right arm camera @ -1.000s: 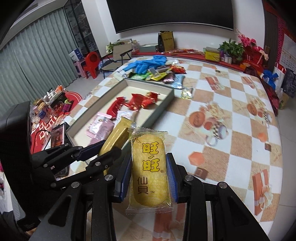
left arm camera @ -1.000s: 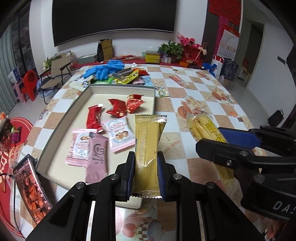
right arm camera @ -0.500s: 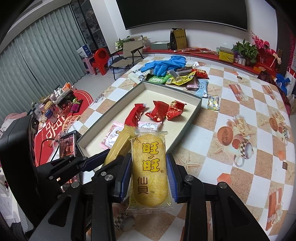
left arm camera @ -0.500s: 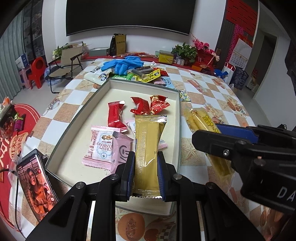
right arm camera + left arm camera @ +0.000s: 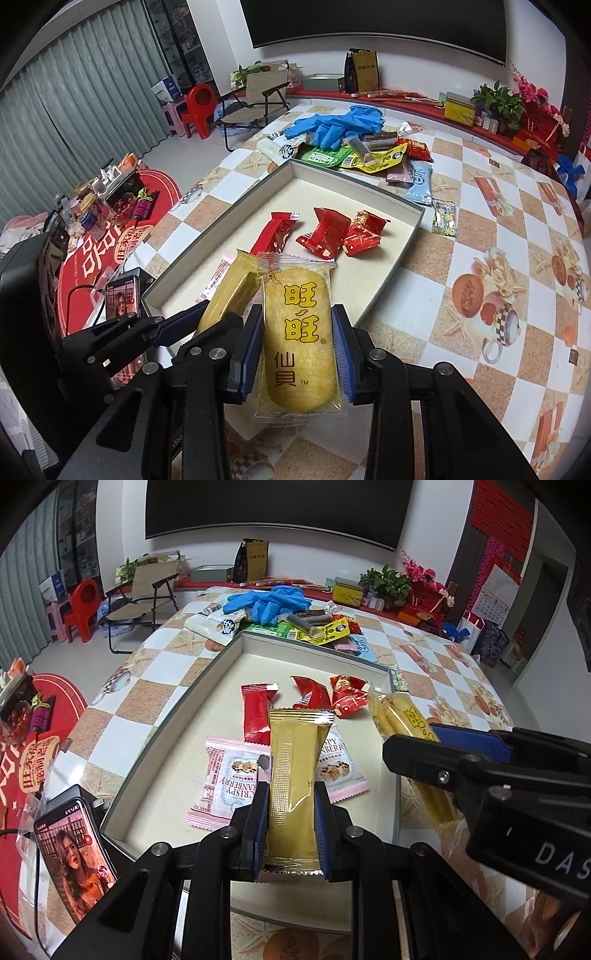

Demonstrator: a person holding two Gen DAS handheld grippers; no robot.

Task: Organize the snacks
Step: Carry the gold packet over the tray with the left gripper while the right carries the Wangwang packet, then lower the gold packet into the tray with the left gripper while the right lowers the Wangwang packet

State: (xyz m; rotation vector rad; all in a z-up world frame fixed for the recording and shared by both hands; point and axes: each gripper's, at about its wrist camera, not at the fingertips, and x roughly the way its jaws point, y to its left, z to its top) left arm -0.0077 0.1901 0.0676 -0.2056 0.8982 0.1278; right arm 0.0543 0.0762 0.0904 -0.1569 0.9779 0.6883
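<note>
— What's each claw got?

— The left claw (image 5: 291, 825) is clamped on a gold bar (image 5: 293, 775), hanging over the near end of the tray (image 5: 177, 716). The right claw (image 5: 297, 356) grips a yellow cracker pack (image 5: 299, 332) just right of it, above the tray's near right edge.

— And inside the tray?

— Three red packets (image 5: 258, 712) toward the far end, two pink packs (image 5: 229, 779) nearer. One looks partly under the bar, I think. More snacks (image 5: 365, 155) and blue gloves (image 5: 336, 123) lie on the worktop (image 5: 480, 221) beyond.
</note>
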